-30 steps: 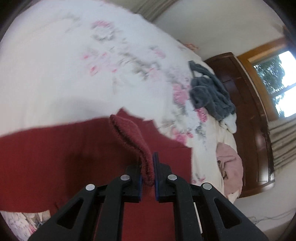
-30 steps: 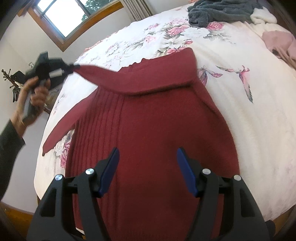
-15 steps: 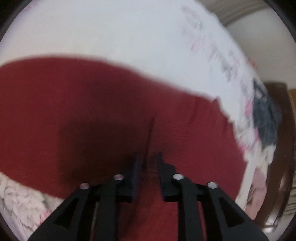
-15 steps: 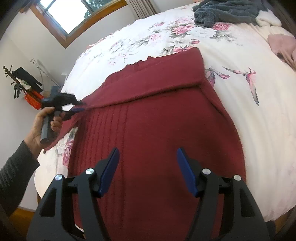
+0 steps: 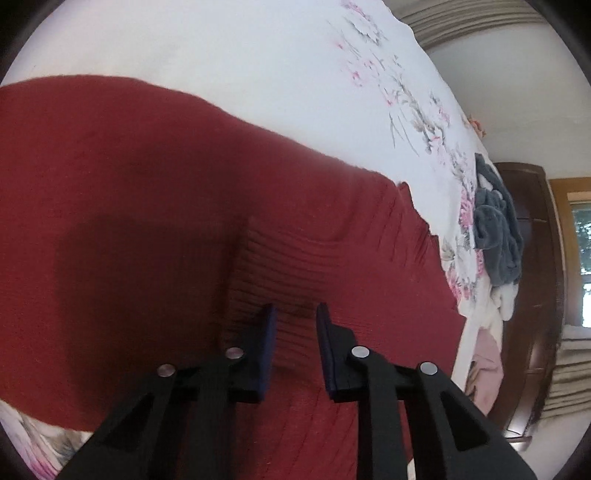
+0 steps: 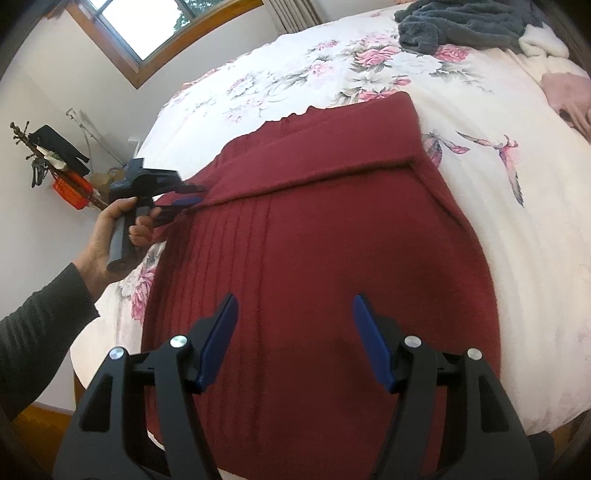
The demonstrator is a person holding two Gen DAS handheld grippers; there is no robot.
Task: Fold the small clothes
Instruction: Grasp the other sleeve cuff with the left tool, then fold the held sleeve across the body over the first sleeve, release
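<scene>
A dark red sweater [image 6: 325,251] lies spread flat on the bed [image 6: 517,258], which has a white cover with pink flowers. One sleeve [image 6: 332,158] is folded across the upper part of the sweater, from about 10 o'clock to 2 o'clock in the right wrist view. The left claw [image 6: 186,195], held in a hand [image 6: 110,236] with a dark grey sleeve [image 6: 37,314], is at the sweater's edge at 9 o'clock; its blue fingers stand a little apart, with only red knit seen between them, and it holds nothing. The right claw [image 6: 291,314] hovers above the lower part of the sweater with its fingers wide apart and empty. At 1 o'clock on the bed, well apart from the sweater, lies a dark grey garment [image 6: 461,22], and a pale pink garment [image 6: 565,92] lies at 2 o'clock.
</scene>
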